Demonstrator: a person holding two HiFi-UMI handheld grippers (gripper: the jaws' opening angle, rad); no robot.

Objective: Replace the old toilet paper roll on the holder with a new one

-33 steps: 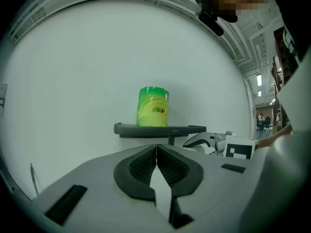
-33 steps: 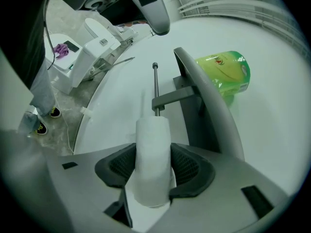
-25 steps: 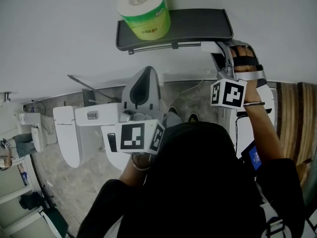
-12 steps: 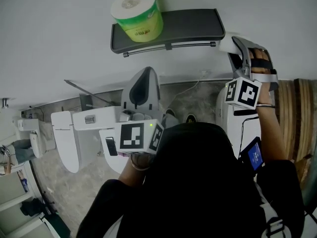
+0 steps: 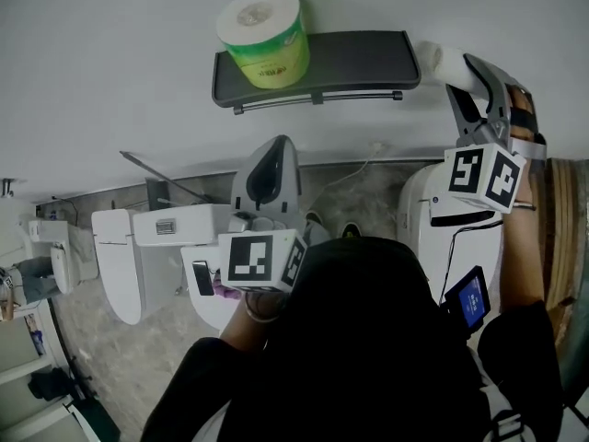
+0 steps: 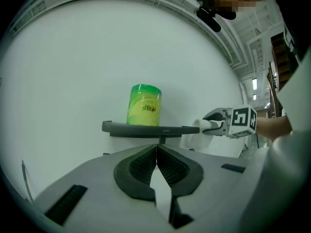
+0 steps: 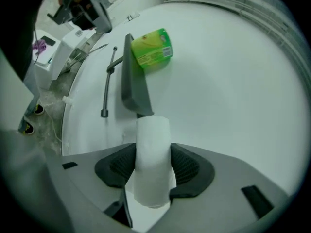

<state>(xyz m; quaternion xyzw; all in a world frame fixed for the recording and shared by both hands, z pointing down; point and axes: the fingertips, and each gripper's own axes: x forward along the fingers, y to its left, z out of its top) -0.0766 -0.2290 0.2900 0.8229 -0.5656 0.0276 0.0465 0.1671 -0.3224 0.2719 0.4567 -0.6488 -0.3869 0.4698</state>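
A new roll in a green wrapper stands on the dark shelf of the wall holder; its thin bar below is bare. My right gripper is shut on the old white roll, just off the shelf's right end. In the right gripper view that white roll sits upright between the pads, with the shelf, bar and green roll beyond. My left gripper hangs below the shelf, shut with nothing in it, facing the green roll.
White toilets stand on the stone floor below the wall. A white fixture is under my right arm, beside a small device with a blue screen. A person stands far left.
My right gripper has moved right and up with the white roll, clear of the shelf's end. The left gripper has stayed put.
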